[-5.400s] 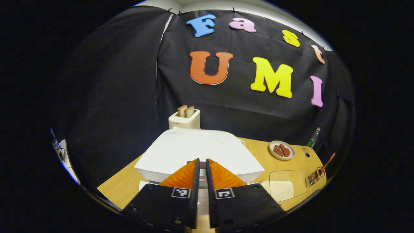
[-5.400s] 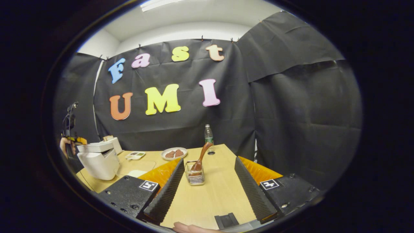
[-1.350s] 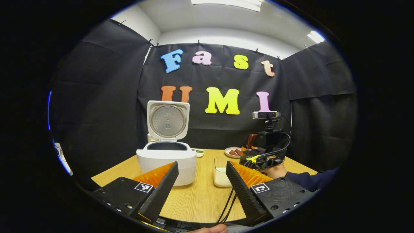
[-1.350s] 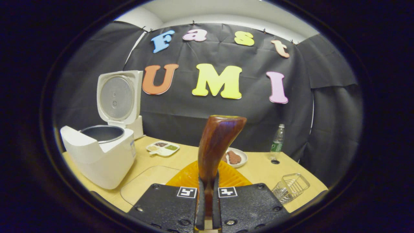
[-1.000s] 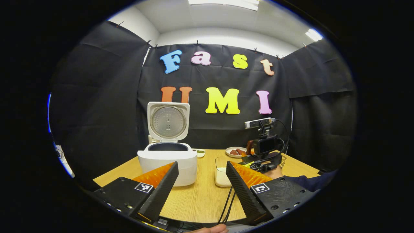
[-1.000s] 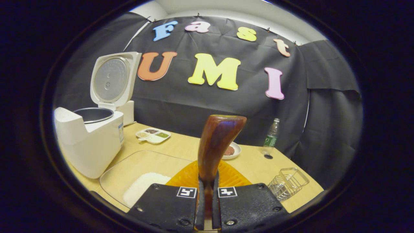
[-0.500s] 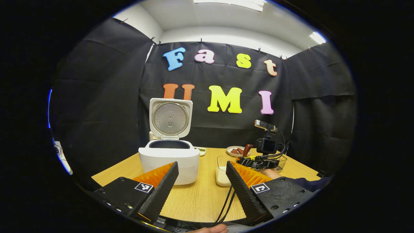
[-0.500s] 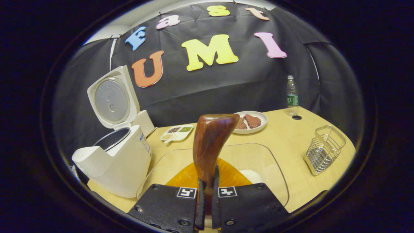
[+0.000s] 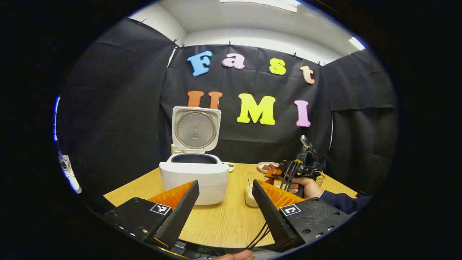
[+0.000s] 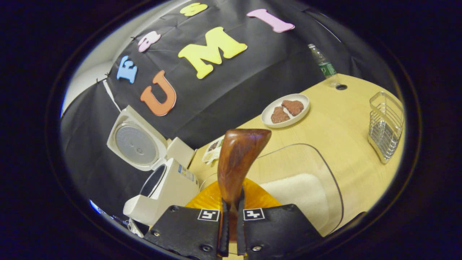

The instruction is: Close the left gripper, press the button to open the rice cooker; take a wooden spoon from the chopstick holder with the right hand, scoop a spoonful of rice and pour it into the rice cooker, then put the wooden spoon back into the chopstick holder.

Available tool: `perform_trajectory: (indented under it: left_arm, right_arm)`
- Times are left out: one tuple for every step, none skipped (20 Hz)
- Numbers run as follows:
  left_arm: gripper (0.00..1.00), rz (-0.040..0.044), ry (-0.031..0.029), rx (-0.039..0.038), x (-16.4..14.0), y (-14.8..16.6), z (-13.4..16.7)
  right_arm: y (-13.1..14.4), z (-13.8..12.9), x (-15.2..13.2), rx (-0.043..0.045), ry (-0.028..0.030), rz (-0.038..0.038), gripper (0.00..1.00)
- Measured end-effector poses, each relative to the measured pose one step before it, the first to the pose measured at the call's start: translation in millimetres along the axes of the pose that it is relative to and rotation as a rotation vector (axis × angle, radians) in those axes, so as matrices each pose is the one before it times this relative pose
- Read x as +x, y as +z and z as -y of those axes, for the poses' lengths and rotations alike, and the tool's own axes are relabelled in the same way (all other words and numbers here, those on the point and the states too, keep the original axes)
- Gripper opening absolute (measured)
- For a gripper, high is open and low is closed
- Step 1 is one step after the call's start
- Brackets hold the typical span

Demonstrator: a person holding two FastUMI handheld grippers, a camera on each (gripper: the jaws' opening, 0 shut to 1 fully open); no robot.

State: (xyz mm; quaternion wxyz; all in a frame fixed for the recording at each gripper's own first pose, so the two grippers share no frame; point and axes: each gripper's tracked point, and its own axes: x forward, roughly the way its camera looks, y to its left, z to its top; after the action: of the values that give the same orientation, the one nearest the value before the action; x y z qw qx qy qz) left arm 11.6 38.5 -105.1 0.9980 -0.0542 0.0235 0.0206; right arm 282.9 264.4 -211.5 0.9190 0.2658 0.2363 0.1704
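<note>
1. Our right gripper (image 10: 231,220) is clamped on the wooden spoon (image 10: 236,162), both fingers pressing the handle low down, so the bowl end rises straight ahead of us in the right gripper view

2. That gripper is rolled over to one side, with the spoon poised above the clear rice container (image 10: 306,180), whose white rice (image 10: 299,195) lies just beyond and to the right of the fingers

3. In the left gripper view we see the right gripper (image 9: 288,173) farther off on the right, a hand (image 9: 305,187) and dark sleeve behind it, over the same container (image 9: 251,187)

4. Our left gripper (image 9: 225,213) hangs near the front edge of the table (image 9: 223,224) with its fingers spread wide apart and nothing between them

5. The rice cooker (image 9: 195,177) stands left of the container, its lid (image 9: 195,130) upright and the pot open, so we judge the button step done

6. The wire chopstick holder (image 10: 385,126) waits on the far right of the table, well apart from the rice, beyond a plate (image 10: 286,110)

7. We judge the spoon stiff, light and smooth, perhaps slick where polished; a low hold on the handle gives reach but lets a loaded bowl lever against the pads

8. The rice is loose and will spill if we tilt the bowl on the way to the cooker, so we should carry it level
</note>
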Motion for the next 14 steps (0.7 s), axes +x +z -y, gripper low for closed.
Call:
perform_trajectory:
  left_arm:
    - [0.94,-0.00476,0.0025,-0.0014,0.27,-1.7,-0.8]
    - [0.94,-0.00385,0.00173,-0.00031,0.03,-1.49,-0.01]
    - [0.94,-0.00073,0.00018,0.00289,-0.92,0.54,1.14]
    - [0.94,0.00158,-0.00018,0.00421,1.21,0.04,0.64]
    - [0.94,0.00248,0.00083,0.00383,-0.74,0.43,-0.44]
    - [0.94,0.00381,0.00026,0.00261,-0.86,1.64,0.26]
    - [0.94,0.00194,-0.00141,0.00184,-1.71,1.01,0.58]
    - [0.94,0.00308,-0.001,0.00145,-1.5,0.3,0.21]
    - [0.94,0.00132,-0.0007,0.00092,-0.25,0.6,-0.33]
    - [0.94,-0.00004,-0.00042,0.00055,0.58,-0.39,0.37]
    - [0.94,-0.00092,-0.00218,0.00157,-0.26,-0.33,1.14]
    - [0.94,-0.00087,-0.00266,0.00267,0.64,-0.91,1.42]
    - [0.94,-0.00215,-0.00432,0.00119,0.05,0.1,0.46]
    - [0.94,0.00691,-0.00351,0.00225,-1.68,2.13,0.54]
  right_arm:
    - [7.0,-1.85,-3.53,-0.00083,0.00427,0.02332,0.11]
    - [7.04,-0.85,-3.28,0.00864,0.00733,0.01637,0.11]
    - [4.6,-0.26,-4.4,0.01803,0.00936,0.01024,0.1]
    - [6.09,1.5,-3.51,0.02978,0.00945,0.01111,0.11]
    - [7.81,2.35,-3.63,0.03437,0.0112,0.01637,0.1]
    - [7.59,4.24,-3.21,0.0382,0.00835,0.01417,0.1]
    - [5.33,4.2,-3.35,0.04329,0.00537,0.01431,0.1]
    - [5.7,5.44,-1.87,0.04991,0.00235,0.01185,0.1]
    - [5.8,6.3,-2.8,0.05763,0.00456,0.01087,0.1]
    - [6.67,5.06,-2.08,0.06826,0.01048,0.01069,0.1]
    - [8.77,4.04,-3.84,0.07169,0.01911,0.0068,0.1]
    - [6.99,1.89,-3.76,0.08343,0.02792,0.00623,0.1]
    - [7.21,-2.46,-2.68,0.09176,0.03146,0.00747,0.1]
    - [6.51,-6.88,-1.69,0.09269,0.03521,0.01047,0.1]
